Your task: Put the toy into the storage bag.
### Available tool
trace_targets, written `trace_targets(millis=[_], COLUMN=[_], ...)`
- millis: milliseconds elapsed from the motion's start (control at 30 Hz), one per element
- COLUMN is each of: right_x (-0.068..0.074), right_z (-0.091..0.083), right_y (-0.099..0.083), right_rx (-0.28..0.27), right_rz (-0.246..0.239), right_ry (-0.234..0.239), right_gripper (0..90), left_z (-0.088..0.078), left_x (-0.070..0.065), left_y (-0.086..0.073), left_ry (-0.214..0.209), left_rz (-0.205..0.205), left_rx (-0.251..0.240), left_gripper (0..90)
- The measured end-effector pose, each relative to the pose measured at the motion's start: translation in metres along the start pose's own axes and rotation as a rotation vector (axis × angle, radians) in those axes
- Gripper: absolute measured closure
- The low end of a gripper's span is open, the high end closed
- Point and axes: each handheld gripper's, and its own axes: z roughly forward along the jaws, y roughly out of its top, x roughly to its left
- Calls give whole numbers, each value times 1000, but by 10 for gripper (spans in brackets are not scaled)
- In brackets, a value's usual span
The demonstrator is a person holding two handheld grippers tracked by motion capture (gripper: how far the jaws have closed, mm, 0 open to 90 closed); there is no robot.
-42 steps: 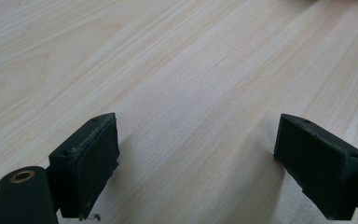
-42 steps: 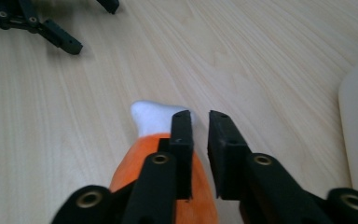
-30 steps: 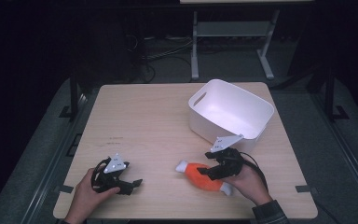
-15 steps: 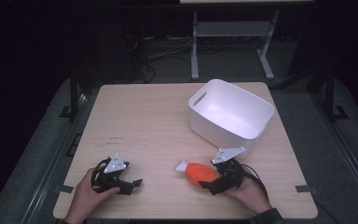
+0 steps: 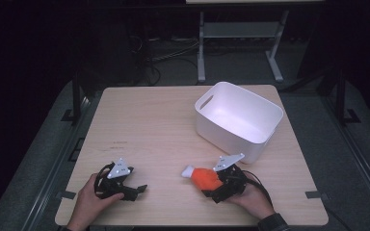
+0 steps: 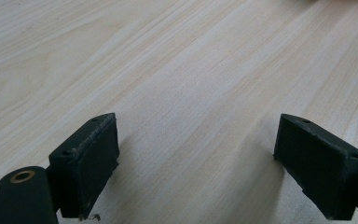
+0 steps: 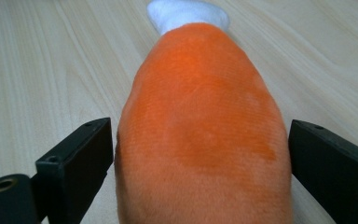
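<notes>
The right gripper (image 7: 200, 154) jaws have just opened wide, straddling the orange plush toy (image 7: 200, 140) without pressing it. The left gripper (image 6: 205, 163) rests spread apart on the surface (image 6: 168, 70). The toy's near end is cut off.

Lit from above, with brightness confined to the table (image 5: 159, 125); beyond its edges, near black. Soft, short shadows beside the white bin (image 5: 238, 120) on that table. Slightly grainy and soft in the high view. Sharp wood grain in both gripper views, dark smudged shadows under the jaws. Even, glare-free light on the orange plush (image 7: 200, 135), its near end slightly blurred.
</notes>
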Motion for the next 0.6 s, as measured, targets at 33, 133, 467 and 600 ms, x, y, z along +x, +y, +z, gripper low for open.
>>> trace_targets(millis=[33,133,467,600], right_x=[0,0,-1,0], right_z=[1,2,3,1], right_y=[0,0,0,-1], right_rx=[3,11,17,13], right_rz=[-2,-4,-16,-24], right_ry=[-1,-3,9,16], right_gripper=[74,79,169,259], left_z=[0,0,0,0], left_x=[0,0,0,0], left_y=[0,0,0,0], left_ry=[0,0,0,0], left_rz=[0,0,0,0], left_rx=[0,-1,0,0], left_gripper=[129,129,129,129])
